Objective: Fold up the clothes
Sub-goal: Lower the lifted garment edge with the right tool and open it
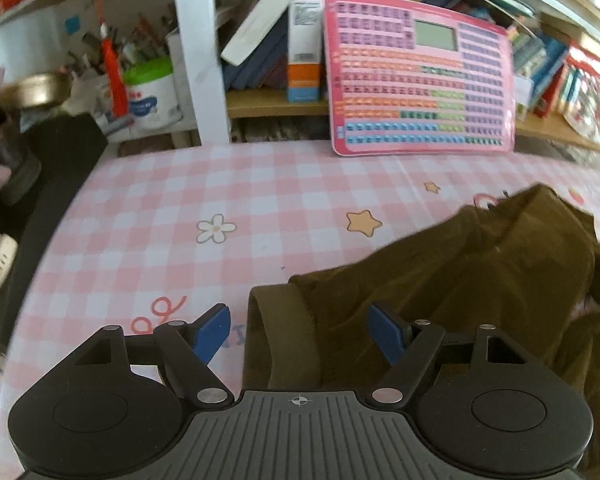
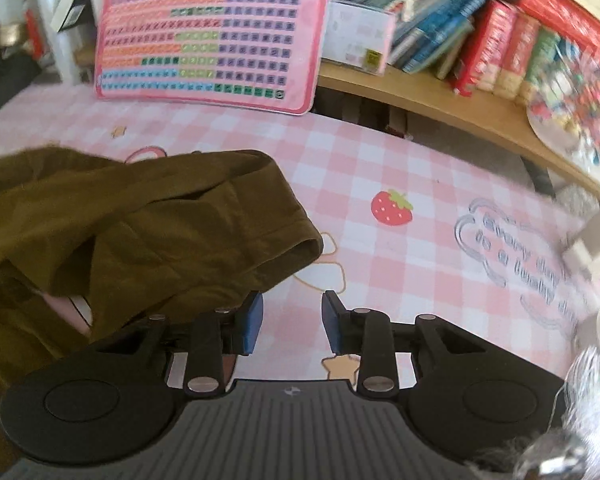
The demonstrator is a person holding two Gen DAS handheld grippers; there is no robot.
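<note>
An olive-brown garment (image 1: 452, 280) lies crumpled on the pink checked tablecloth (image 1: 180, 208). In the left wrist view it fills the lower right, and one sleeve cuff (image 1: 280, 332) lies between the blue fingertips of my left gripper (image 1: 300, 334), which is open wide and closes on nothing. In the right wrist view the same garment (image 2: 120, 232) lies at the left, a cuffed sleeve end (image 2: 304, 250) pointing right. My right gripper (image 2: 292, 322) stands open just right of the cloth over bare tablecloth (image 2: 420, 184), its left fingertip (image 2: 252, 320) at the garment's edge.
A pink keyboard-style learning board (image 1: 416, 76) leans against the bookshelf at the table's far edge. Books (image 2: 480, 32) fill the shelf at the back right. Tubs and a white jar (image 1: 152, 92) crowd the back left. The table's left edge (image 1: 48, 240) drops to a dark area.
</note>
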